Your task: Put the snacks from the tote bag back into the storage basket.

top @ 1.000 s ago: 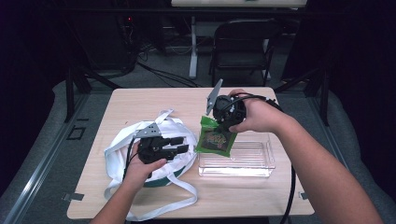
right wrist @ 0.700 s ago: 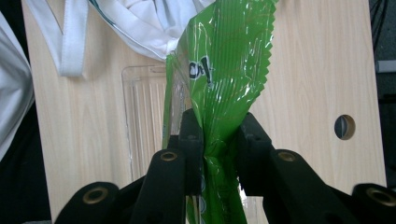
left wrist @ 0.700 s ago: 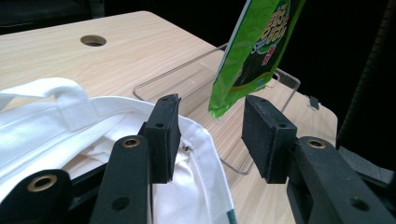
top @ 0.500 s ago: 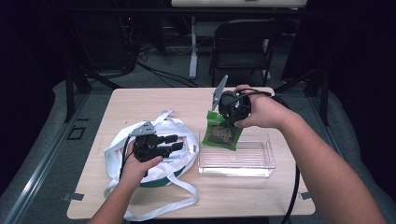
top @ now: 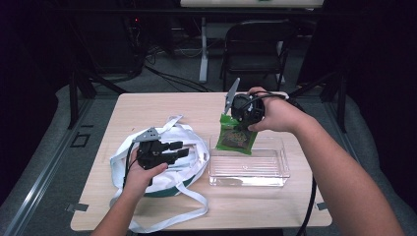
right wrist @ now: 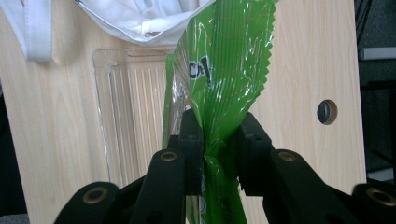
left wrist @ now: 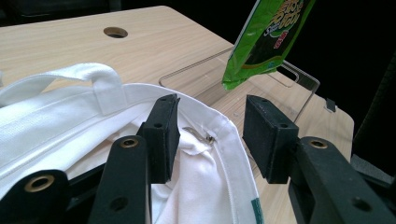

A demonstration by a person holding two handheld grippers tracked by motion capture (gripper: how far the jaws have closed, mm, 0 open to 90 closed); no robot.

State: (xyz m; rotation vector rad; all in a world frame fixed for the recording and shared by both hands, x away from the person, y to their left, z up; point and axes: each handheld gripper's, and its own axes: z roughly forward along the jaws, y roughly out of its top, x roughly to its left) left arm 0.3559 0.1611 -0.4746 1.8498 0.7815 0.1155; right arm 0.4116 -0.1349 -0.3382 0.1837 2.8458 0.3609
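While the worktop (top: 147, 105) carries all items | white tote bag (top: 182, 147) lies at its left side, rim between the parted jaws of the left tongs (left wrist: 210, 135), nothing gripped | clear tray (top: 248, 169) sits right of the bag | right tongs (right wrist: 217, 140) clamp the green snack packet (right wrist: 224, 70) above the tray's far edge | packet lettering not legible.
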